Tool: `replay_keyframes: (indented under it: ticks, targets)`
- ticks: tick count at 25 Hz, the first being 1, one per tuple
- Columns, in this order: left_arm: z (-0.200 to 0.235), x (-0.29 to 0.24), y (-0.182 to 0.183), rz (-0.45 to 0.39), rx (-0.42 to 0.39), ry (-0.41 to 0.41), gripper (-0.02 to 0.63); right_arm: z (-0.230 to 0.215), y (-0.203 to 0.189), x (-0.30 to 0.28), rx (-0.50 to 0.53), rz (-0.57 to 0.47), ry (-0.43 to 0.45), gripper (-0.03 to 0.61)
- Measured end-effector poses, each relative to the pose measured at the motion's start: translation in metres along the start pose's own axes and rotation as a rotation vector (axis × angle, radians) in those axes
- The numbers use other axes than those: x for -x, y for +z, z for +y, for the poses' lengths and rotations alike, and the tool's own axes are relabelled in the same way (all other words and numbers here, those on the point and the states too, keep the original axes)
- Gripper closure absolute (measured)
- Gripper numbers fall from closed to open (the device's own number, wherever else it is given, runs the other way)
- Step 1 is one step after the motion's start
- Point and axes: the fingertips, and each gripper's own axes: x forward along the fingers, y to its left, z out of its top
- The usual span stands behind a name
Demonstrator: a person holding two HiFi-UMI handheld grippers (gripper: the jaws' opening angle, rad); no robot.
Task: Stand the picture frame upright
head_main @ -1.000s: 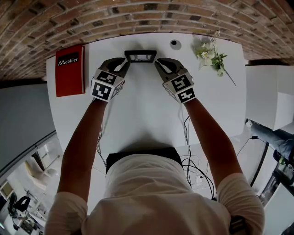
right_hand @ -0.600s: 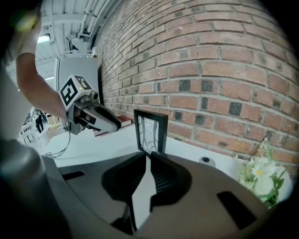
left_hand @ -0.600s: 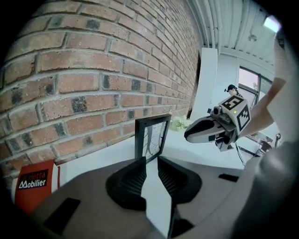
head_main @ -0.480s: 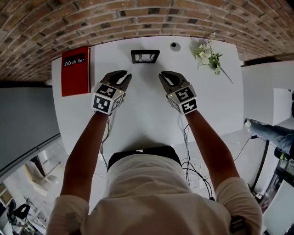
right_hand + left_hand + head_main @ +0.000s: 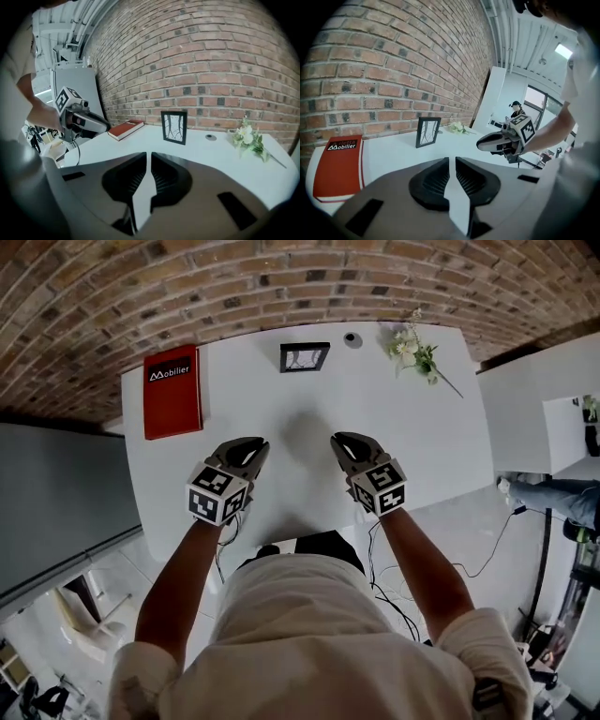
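Observation:
The black picture frame (image 5: 304, 356) stands upright at the far edge of the white table (image 5: 422, 437), close to the brick wall; it also shows in the left gripper view (image 5: 427, 132) and the right gripper view (image 5: 174, 126). Both grippers hang over the table's near part, well short of the frame. My left gripper (image 5: 251, 448) (image 5: 452, 161) is closing, its jaws a narrow slit apart with nothing between them. The right gripper (image 5: 343, 443) (image 5: 148, 157) also holds nothing, and its jaws stand almost together.
A red book (image 5: 172, 390) lies at the table's far left. A sprig of white flowers (image 5: 415, 352) lies at the far right, with a small round grommet (image 5: 352, 337) between it and the frame. Cables hang off the near edge.
Both grippers have drawn back from the frame's two sides towards the near edge of the table. The frame stays standing by the wall.

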Motion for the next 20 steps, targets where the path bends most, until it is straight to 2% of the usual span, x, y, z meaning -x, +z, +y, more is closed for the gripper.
replay_keyframes:
  ticks: [13,20]
  targets:
    - [-0.063,0.111,-0.081,0.06,0.041,-0.14,0.618,0.128,-0.027,0.074,-0.063,-0.037,-0.013,0.551]
    - [-0.084,0.15,-0.096,0.056,0.025,-0.169,0.618,0.17,-0.038,0.105,-0.086,-0.045,-0.028,0.557]
